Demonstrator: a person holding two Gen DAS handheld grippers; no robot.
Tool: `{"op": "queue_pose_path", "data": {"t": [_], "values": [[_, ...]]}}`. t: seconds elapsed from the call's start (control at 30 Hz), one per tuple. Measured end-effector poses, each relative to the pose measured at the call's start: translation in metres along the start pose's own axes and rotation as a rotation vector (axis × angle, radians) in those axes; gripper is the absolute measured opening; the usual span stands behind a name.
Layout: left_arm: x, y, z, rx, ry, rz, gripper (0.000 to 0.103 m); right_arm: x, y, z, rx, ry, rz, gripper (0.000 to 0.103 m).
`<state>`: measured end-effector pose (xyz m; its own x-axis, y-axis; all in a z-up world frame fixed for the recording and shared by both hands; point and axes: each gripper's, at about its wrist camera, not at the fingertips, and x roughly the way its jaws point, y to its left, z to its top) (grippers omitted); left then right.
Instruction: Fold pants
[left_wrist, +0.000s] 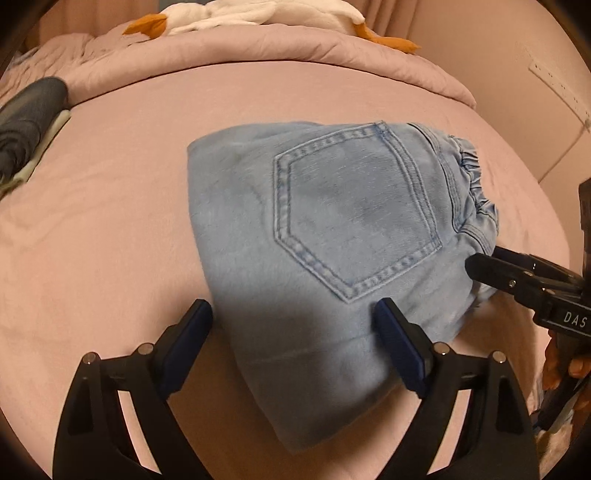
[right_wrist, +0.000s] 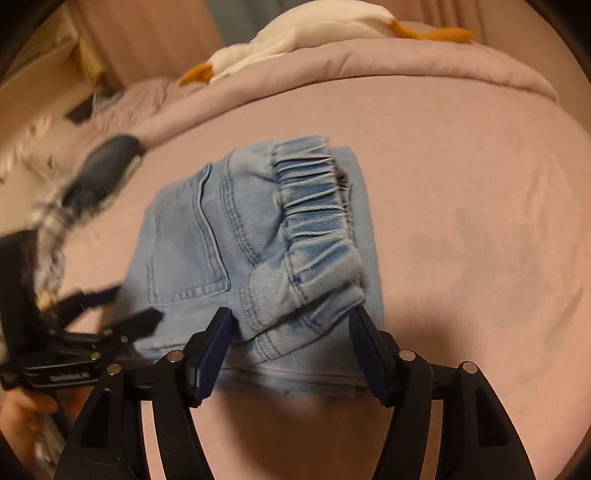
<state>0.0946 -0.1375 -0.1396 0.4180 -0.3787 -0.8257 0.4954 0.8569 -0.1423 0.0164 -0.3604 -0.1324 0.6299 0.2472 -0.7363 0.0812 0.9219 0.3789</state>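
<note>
One bed (left_wrist: 110, 229) with a pink sheet fills both views, and one rumpled pink duvet (left_wrist: 258, 51) lies bunched along its far side. On the duvet lies one white plush goose (right_wrist: 314, 33) with an orange beak and orange feet. One pair of light-blue jeans (left_wrist: 332, 229), folded into a compact packet, lies in the middle of the sheet with one back pocket (left_wrist: 354, 214) facing up and the gathered elastic waistband (right_wrist: 314, 221) on its right end. One dark folded garment (left_wrist: 26, 122) rests at the bed's left edge, well apart from the jeans. The left gripper (left_wrist: 295, 314) hangs over the packet's near left corner with its jaws spread wide, pinching nothing. The right gripper (right_wrist: 291, 321) hangs at the waistband end, its jaws spread to either side of the waistband fold; the pads do not press on the cloth.
</note>
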Motion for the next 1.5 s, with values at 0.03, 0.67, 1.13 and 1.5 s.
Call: {"op": "queue_pose_path", "data": {"t": [0.03, 0.67, 1.13, 1.5], "values": [[-0.003, 0.0, -0.002, 0.003, -0.004, 0.007, 0.09, -0.004, 0.002, 0.0, -0.005, 0.0, -0.009, 0.063], [-0.022, 0.044, -0.022, -0.312, 0.022, -0.201, 0.09, -0.02, -0.026, -0.019, 0.234, 0.022, 0.219, 0.082], [-0.011, 0.067, -0.007, -0.518, 0.048, -0.452, 0.091, -0.018, -0.074, -0.014, 0.462, 0.046, 0.312, 0.083], [0.003, 0.064, 0.009, -0.498, 0.038, -0.54, 0.092, 0.026, -0.067, 0.014, 0.414, 0.108, 0.465, 0.083]]}}
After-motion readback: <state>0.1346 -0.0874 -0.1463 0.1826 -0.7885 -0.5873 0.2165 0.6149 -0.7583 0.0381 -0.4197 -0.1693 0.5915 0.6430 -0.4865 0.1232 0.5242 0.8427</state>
